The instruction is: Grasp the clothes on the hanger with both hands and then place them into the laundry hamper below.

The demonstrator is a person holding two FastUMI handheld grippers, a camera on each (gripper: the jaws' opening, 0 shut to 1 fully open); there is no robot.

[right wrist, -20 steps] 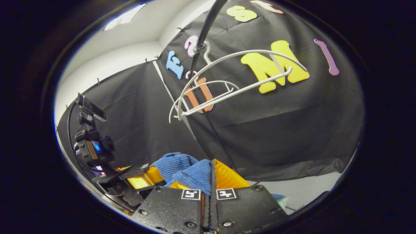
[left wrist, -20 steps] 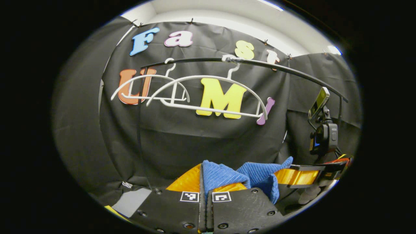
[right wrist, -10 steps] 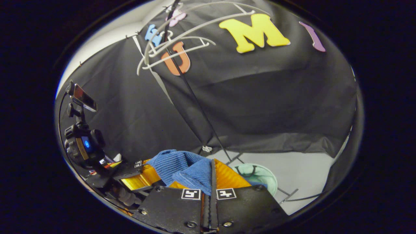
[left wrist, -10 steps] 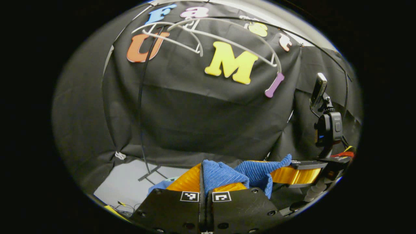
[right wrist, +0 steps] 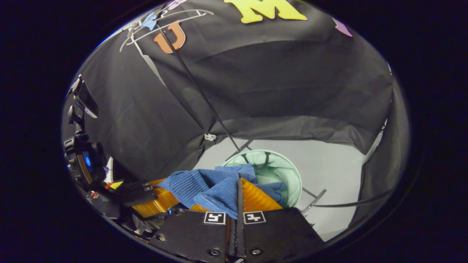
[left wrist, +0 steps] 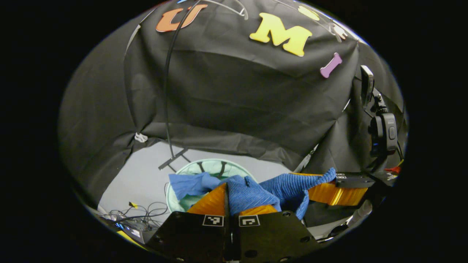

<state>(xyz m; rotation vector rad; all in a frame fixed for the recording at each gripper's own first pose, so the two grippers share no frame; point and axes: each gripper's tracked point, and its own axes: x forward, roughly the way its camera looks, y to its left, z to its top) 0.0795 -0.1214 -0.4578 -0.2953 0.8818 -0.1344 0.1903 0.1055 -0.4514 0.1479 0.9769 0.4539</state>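
- The mint laundry hamper [left wrist: 190, 168]: its near rim, in the lower middle of the left gripper view, is covered by the blue ribbed garment [left wrist: 252, 191].
- White hangers [right wrist: 161, 20]: cut off at the upper left edge of the right gripper view.
- Cables [left wrist: 146, 212], lower left: too small to tell.

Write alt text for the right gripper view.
The right hand-held gripper is shut on a blue knitted garment above a pale green laundry hamper on the grey floor. The left hand-held gripper grips the garment's other end.
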